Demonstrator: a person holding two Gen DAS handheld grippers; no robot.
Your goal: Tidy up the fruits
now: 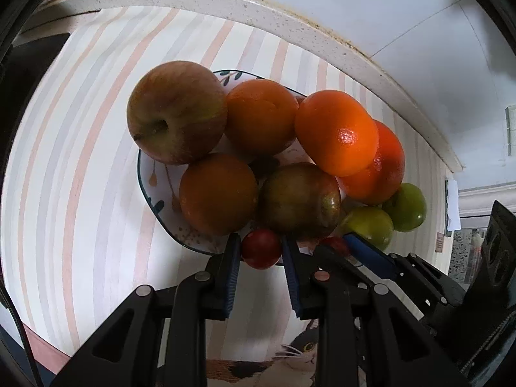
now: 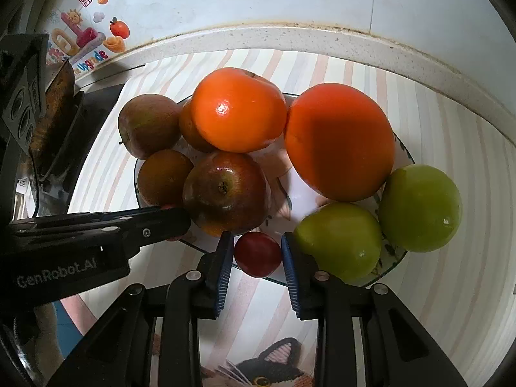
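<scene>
Striped cloth (image 1: 80,161) on a speckled counter (image 1: 290,9); both grippers — left (image 1: 262,251), right (image 2: 257,253) — pinch round red fruits (image 1: 260,249) at the plate (image 2: 400,251) rim.

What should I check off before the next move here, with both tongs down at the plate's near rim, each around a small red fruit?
1. Left tongs closed on left red fruit: ok.
2. Right tongs pressing right red fruit: cannot tell; the pads sit at its sides.
3. Both red fruits resting on the plate: cannot tell.
4. Tongs apart from each other: ok.
5. Top orange steady on the pile: cannot tell.
</scene>
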